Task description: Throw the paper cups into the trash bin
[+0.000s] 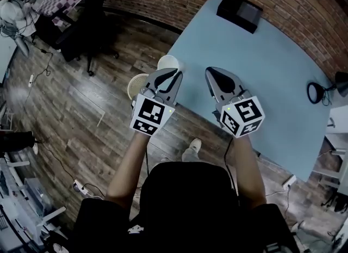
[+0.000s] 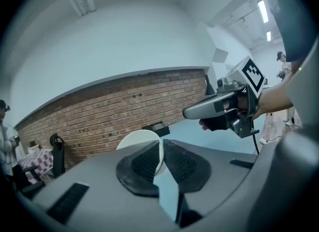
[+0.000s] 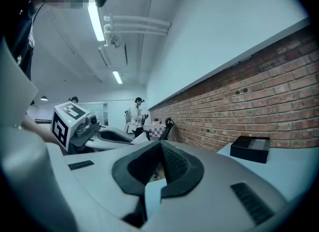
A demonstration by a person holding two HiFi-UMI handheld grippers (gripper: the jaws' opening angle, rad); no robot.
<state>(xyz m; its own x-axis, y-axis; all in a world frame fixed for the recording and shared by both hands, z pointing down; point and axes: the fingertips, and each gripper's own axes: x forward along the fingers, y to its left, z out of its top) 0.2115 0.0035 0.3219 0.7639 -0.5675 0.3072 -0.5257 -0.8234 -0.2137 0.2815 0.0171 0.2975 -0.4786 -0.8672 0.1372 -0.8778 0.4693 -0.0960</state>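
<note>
A white paper cup (image 1: pixel 168 62) hangs over the near-left edge of the light blue table (image 1: pixel 272 50), with my left gripper (image 1: pixel 175 73) shut on its wall. In the left gripper view the cup (image 2: pixel 137 140) stands pinched between the two dark pads. Just below and left of it, on the wooden floor, stands a round pale trash bin (image 1: pixel 136 85), partly hidden by the left gripper. My right gripper (image 1: pixel 210 72) hovers beside it over the table edge, its jaws shut with nothing between them (image 3: pixel 160 144). It also shows in the left gripper view (image 2: pixel 199 110).
A black box (image 1: pixel 240 11) sits at the table's far corner by the brick wall. A black lamp (image 1: pixel 318 91) stands at the table's right side. A dark office chair (image 1: pixel 89 18) and a person (image 1: pixel 13 15) are at the far left.
</note>
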